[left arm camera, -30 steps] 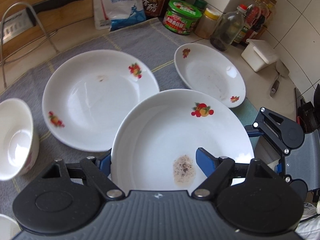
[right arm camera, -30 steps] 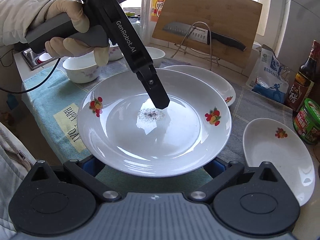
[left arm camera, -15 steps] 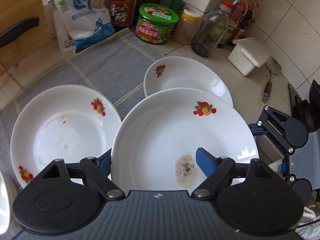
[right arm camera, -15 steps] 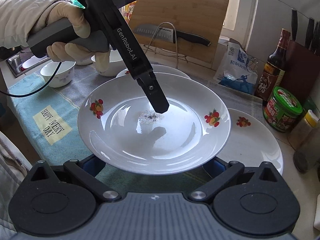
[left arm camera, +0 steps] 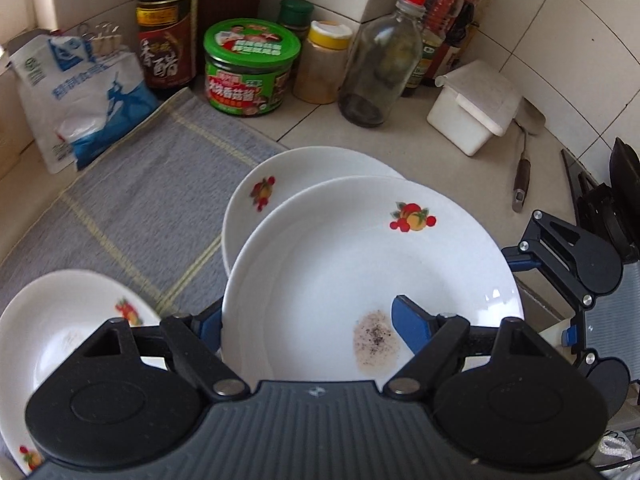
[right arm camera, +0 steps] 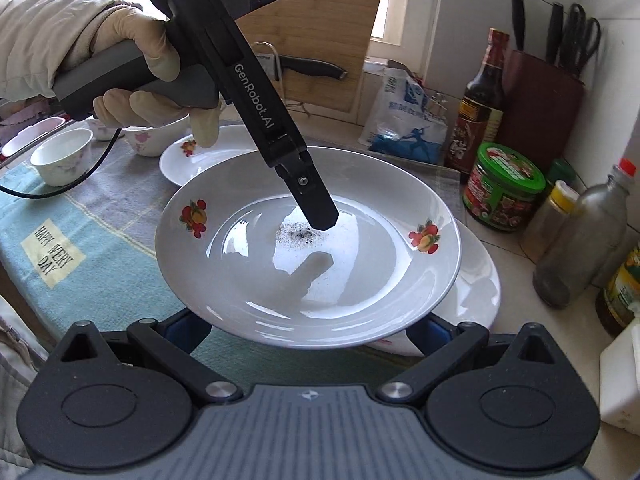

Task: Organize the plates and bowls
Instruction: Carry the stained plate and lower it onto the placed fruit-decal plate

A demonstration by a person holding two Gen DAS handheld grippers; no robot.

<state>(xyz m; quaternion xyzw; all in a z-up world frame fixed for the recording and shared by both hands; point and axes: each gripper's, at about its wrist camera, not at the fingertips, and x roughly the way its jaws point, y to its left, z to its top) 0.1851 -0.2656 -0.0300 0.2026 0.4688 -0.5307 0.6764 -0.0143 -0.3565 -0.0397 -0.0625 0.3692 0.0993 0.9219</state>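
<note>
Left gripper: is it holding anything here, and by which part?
Yes. The left gripper clamps the speckled plate at its near rim, one finger inside the dish, the other beneath. The right gripper's fingers sit under the opposite edge.

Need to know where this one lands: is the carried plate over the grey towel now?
No. In the left wrist view the carried plate hangs over another fruit-print plate on the tiled counter, with the grey towel off to the side.

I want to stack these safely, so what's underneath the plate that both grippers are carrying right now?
Under the carried plate lies another white fruit-print plate on the counter, with only its far and right rim showing. Its middle is covered, so I cannot see whether anything lies there or whether the two plates touch.
</note>
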